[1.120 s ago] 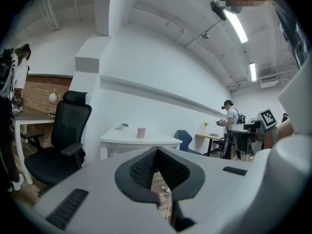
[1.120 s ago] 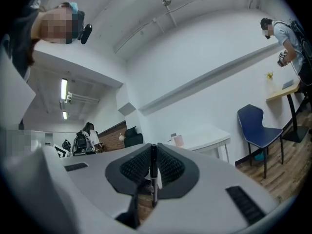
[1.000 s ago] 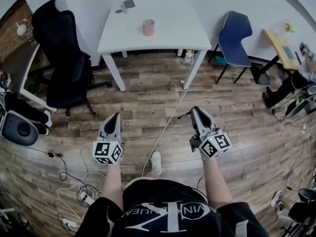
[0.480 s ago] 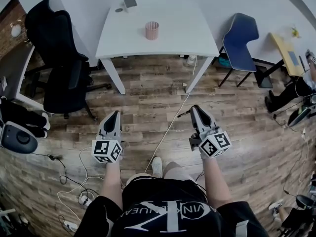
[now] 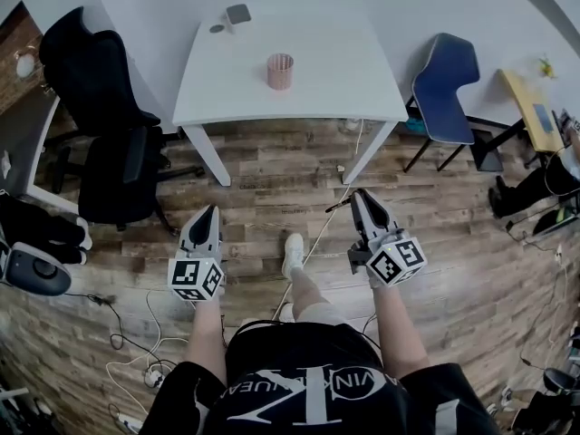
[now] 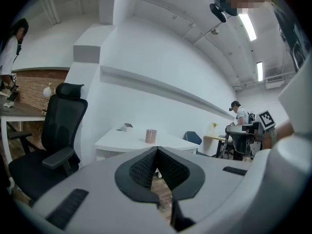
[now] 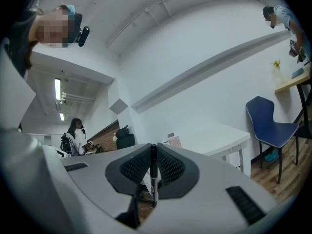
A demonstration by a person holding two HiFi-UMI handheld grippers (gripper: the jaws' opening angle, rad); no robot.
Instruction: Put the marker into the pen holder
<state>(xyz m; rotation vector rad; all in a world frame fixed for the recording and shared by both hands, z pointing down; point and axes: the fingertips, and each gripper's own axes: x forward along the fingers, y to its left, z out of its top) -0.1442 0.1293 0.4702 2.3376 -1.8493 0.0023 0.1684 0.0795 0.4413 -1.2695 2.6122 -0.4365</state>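
The marker [image 7: 153,174] is clamped between the jaws of the right gripper [image 5: 360,202], ready for the pen holder [image 5: 280,72] on the table [image 5: 344,80] well ahead, while the left gripper [image 5: 209,214] is carried closed and empty.

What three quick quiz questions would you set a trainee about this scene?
1. True or false: the marker already sits in the pen holder.
2. Pick one. The marker is gripped by: A) the right tongs; B) a bare hand; C) nothing, it lies on the floor.
3. Fill in the gap: the pink pen holder stands on the white ____.

Key
1. False. The marker is clamped between closed tongs, well short of the holder.
2. A.
3. table.
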